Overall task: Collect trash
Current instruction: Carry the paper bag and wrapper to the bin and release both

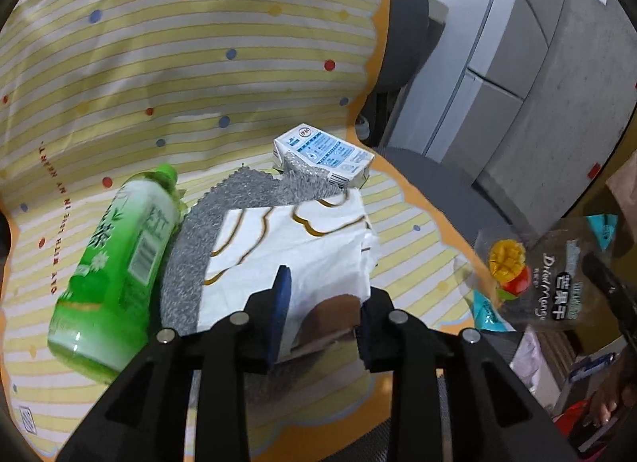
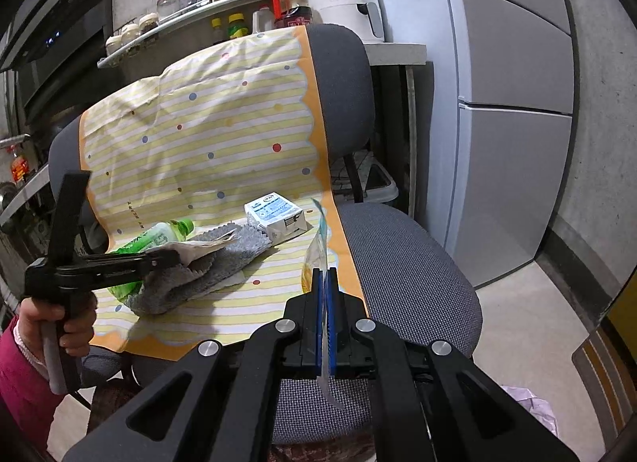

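My left gripper point(image 1: 324, 292) hangs over a white napkin point(image 1: 294, 239) with gold outlines. The napkin lies on a grey cloth point(image 1: 187, 263) on the chair. The blue pads stand apart with the napkin between them, and I see no pinch. From the right wrist view, the napkin point(image 2: 205, 247) sticks out past the left gripper point(image 2: 175, 258). My right gripper point(image 2: 324, 273) is shut on a clear dried mango bag point(image 2: 318, 251), which also shows at the right of the left wrist view point(image 1: 537, 275). A green tea bottle point(image 1: 115, 267) and a milk carton point(image 1: 322, 155) lie nearby.
A striped yellow cover point(image 2: 207, 135) drapes the grey office chair point(image 2: 398, 263). A fridge point(image 2: 509, 103) stands to the right, with a counter holding bottles and an appliance point(image 2: 350, 0) behind the chair. A crumpled plastic bag point(image 2: 529, 402) lies on the floor. A hand point(image 2: 75, 322) holds the left gripper.
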Motion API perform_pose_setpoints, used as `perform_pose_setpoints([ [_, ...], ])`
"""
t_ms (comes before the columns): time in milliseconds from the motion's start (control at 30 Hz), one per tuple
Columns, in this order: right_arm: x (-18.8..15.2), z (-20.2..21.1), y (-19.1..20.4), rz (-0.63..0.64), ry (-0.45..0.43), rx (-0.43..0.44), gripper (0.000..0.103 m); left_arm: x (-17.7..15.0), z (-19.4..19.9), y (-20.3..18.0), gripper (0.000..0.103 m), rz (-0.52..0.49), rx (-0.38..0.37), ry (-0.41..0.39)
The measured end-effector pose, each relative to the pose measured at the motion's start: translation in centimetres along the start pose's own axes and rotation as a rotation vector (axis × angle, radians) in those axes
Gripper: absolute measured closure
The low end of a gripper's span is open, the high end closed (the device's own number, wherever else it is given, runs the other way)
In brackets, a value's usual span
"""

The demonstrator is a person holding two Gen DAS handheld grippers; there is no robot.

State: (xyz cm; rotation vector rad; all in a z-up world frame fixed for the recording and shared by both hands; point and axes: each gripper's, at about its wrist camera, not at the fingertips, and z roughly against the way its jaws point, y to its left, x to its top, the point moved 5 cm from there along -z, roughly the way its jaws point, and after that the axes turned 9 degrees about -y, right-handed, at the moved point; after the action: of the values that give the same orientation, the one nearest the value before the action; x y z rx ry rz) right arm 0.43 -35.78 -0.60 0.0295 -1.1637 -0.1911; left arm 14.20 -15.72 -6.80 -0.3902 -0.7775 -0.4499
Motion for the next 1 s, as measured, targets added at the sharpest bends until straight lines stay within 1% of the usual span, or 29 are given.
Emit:
perform_pose_setpoints([
  [33, 0.0, -0.1, 0.0, 0.000, 0.001, 0.001, 0.100, 0.1, -0.2, 0.0, 0.076, -0.001, 0.008, 0.002],
  [67, 0.1, -0.1, 0.0, -0.001, 0.000, 0.001, 0.100, 0.2, -0.3, 0.0, 0.078, -0.001, 0.009, -0.001],
  [100, 0.1, -0.1, 0.0, -0.001, -0.001, 0.001, 0.100, 0.5, -0.1, 0.1, 0.088, -0.001, 0.010, -0.017],
  [133, 0.0, -0.2, 0.0, 0.001, 0.000, 0.002, 0.100, 0.7, 0.2, 0.2, 0.090, 0.000, 0.010, -0.029],
  [167, 0.0, -0.2, 0.0, 0.002, -0.002, 0.000, 0.100, 1.0, 0.6, 0.3, 0.101, 0.006, 0.008, -0.046],
  [200, 0.1, -0.2, 0.0, 0.001, -0.006, -0.002, 0.100, 1.4, 1.4, 0.5, 0.103, 0.017, 0.006, -0.081],
  [233, 0.2, -0.1, 0.0, -0.003, -0.014, -0.005, 0.101, 2.0, 2.7, 0.6, 0.103, 0.028, 0.000, -0.127],
  [333, 0.6, 0.3, -0.1, -0.012, -0.040, -0.012, 0.101, 3.1, 6.0, 0.5, 0.103, 0.049, -0.024, -0.209],
  [467, 1.6, 1.9, -0.2, -0.020, -0.079, -0.022, 0.101, 3.4, 9.1, -1.2, 0.103, 0.023, -0.046, -0.270],
  [567, 2.2, 3.6, -0.9, -0.026, -0.096, -0.045, 0.101, 2.8, 10.9, -3.4, 0.103, 0.010, -0.087, -0.309],
  [633, 2.4, 5.1, -1.6, -0.029, -0.105, -0.071, 0.101, 2.0, 11.3, -5.1, 0.103, -0.008, -0.097, -0.327],
  [800, 1.1, 8.6, -3.8, -0.024, -0.084, -0.166, 0.101, -0.9, 11.5, -10.4, 0.103, -0.066, -0.160, -0.338],
  [933, -1.3, 11.4, -6.5, -0.040, -0.043, -0.256, 0.101, -2.7, 10.9, -14.1, 0.103, -0.089, -0.230, -0.323],
  [1000, -2.7, 12.5, -7.9, -0.057, -0.017, -0.298, 0.101, -3.6, 10.5, -16.0, 0.103, -0.107, -0.268, -0.303],
])
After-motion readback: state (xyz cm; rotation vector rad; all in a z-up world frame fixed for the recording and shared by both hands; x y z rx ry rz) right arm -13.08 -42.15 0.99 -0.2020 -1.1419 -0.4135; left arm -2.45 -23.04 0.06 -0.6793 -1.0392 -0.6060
